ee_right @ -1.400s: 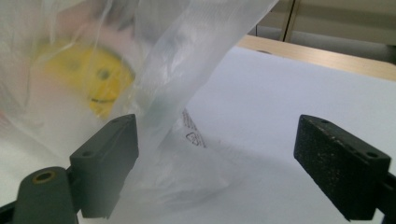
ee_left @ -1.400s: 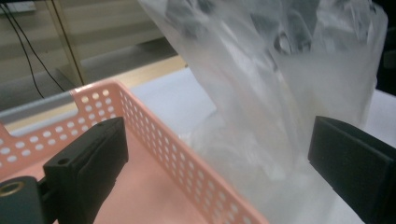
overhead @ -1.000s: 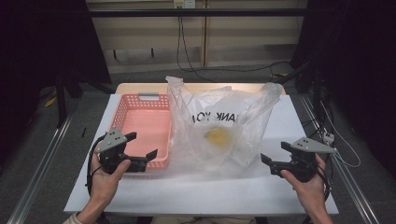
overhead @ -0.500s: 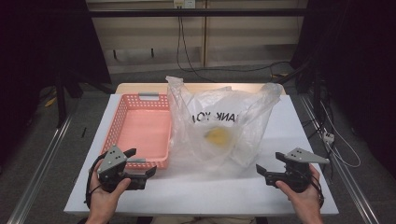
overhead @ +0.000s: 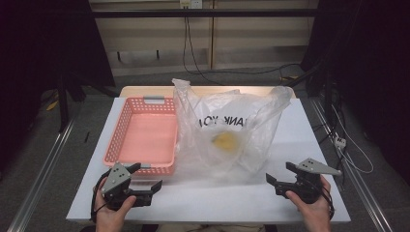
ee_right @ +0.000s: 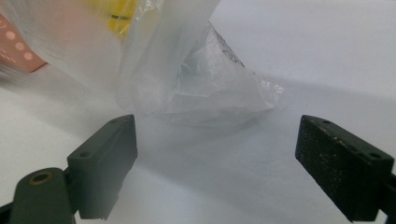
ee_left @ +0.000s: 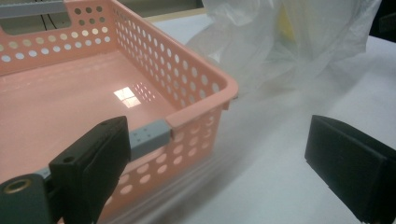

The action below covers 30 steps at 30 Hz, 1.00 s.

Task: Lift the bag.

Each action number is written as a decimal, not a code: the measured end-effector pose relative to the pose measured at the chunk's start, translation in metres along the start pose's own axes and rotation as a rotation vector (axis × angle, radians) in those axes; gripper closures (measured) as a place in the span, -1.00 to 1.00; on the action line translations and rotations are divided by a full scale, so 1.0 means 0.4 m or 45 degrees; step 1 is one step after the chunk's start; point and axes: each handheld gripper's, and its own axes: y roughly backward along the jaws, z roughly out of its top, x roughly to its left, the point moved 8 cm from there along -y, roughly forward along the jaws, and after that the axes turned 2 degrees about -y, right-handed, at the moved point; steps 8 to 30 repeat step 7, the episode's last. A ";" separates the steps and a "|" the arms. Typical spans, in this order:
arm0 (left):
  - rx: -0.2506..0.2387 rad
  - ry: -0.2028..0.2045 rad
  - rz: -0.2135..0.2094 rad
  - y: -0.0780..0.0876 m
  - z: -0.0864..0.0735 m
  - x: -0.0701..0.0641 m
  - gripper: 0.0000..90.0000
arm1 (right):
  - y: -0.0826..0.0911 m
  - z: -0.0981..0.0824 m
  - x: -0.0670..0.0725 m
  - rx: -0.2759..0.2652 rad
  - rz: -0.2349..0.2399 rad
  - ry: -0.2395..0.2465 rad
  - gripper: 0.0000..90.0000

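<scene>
Plastic bag [overhead: 232, 130] and pink basket [overhead: 145, 135] sit untouched while both grippers, left [overhead: 145, 186] and right [overhead: 278, 180], jaws apart, have pulled back to the table's near edge, so nothing is gripped yet.

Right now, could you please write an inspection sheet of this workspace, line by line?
Surface: white table, bare at its front edge.
Job's things: clear plastic bag standing with a yellow item inside; pink basket empty, beside the bag at its left.
Clutter: nothing seen.
Grippers: left hand-held gripper open near the basket's front corner; right hand-held gripper open near the bag's front right corner; both holding nothing.
Cables: black cables hang behind the table; white plug on the floor at right.
Surroundings: dark curtains on both sides, pale wall behind.
</scene>
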 end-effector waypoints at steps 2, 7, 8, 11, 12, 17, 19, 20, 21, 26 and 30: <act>0.003 -0.016 0.015 0.000 -0.004 0.005 -0.85 | -0.002 -0.001 0.003 0.000 0.004 0.009 -0.72; -0.032 0.026 0.028 0.006 -0.001 0.024 -0.85 | -0.005 -0.001 0.007 0.000 0.005 0.025 -0.71; -0.032 0.026 0.028 0.006 -0.001 0.024 -0.85 | -0.005 -0.001 0.007 0.000 0.005 0.025 -0.71; -0.032 0.026 0.028 0.006 -0.001 0.024 -0.85 | -0.005 -0.001 0.007 0.000 0.005 0.025 -0.71; -0.032 0.026 0.028 0.006 -0.001 0.024 -0.85 | -0.005 -0.001 0.007 0.000 0.005 0.025 -0.71; -0.032 0.026 0.028 0.006 -0.001 0.024 -0.85 | -0.005 -0.001 0.007 0.000 0.005 0.025 -0.71; -0.032 0.026 0.028 0.006 -0.001 0.024 -0.85 | -0.005 -0.001 0.007 0.000 0.005 0.025 -0.71; -0.032 0.026 0.028 0.006 -0.001 0.024 -0.85 | -0.005 -0.001 0.007 0.000 0.005 0.025 -0.71; -0.032 0.026 0.028 0.006 -0.001 0.024 -0.85 | -0.005 -0.001 0.007 0.000 0.005 0.025 -0.71; -0.032 0.026 0.028 0.006 -0.001 0.024 -0.85 | -0.005 -0.001 0.007 0.000 0.005 0.025 -0.71; -0.032 0.026 0.028 0.006 -0.001 0.024 -0.85 | -0.005 -0.001 0.007 0.000 0.005 0.025 -0.71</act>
